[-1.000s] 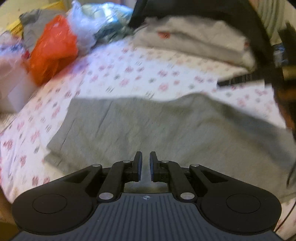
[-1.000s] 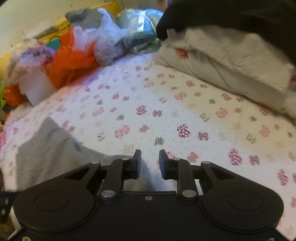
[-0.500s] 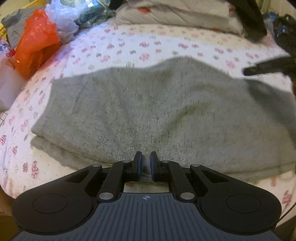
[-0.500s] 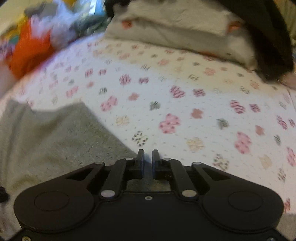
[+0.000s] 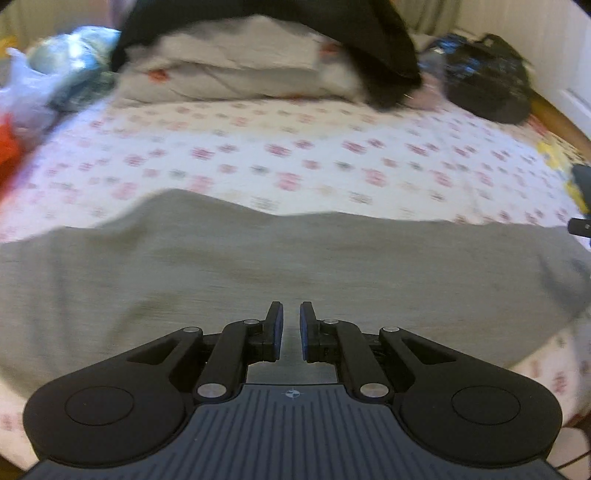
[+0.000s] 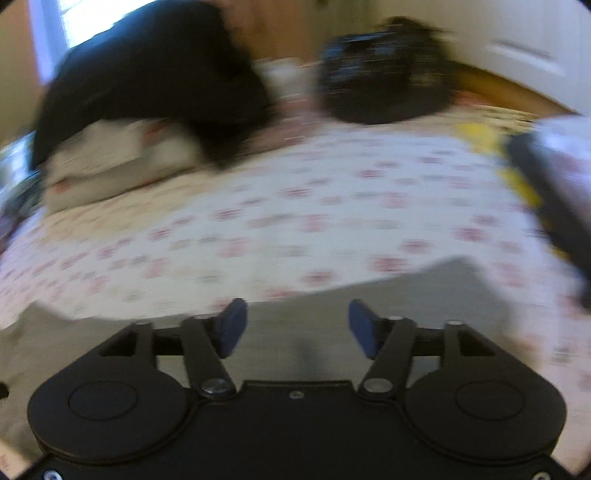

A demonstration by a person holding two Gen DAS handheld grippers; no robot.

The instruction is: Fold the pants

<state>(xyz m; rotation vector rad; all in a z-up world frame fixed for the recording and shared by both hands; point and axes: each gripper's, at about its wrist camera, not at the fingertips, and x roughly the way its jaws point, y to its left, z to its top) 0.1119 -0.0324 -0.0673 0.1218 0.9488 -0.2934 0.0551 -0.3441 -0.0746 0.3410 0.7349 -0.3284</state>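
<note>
Progress read: grey pants [image 5: 258,273] lie flat on the bed [image 5: 295,155] as a wide band across the near edge, left to right, on the flower-print sheet. Looks like at least one fold is in, judging by the compact rectangular outline, but layers can't be counted from here since both views are motion-blurred. Left tool [image 5: 289,330] sits low over the near middle of the pants, jaws nearly together with a narrow gap showing and no cloth visible between them, so I read it as let go, not pinching. Right tool [image 6: 293,326] is over the right end of the pants [image 6: 369,314], jaws spread wide, holding nothing. Neither tool has fabric, so this is between grasps. Left to do, my guess: one more fold bringing an end over to shorten the band, then flatten. The far side of the bed has a pillow stack [image 5: 236,74] with a dark garment [image 5: 280,29] on top and a black bag [image 5: 484,88] far right, all well apart from the pants.
</note>
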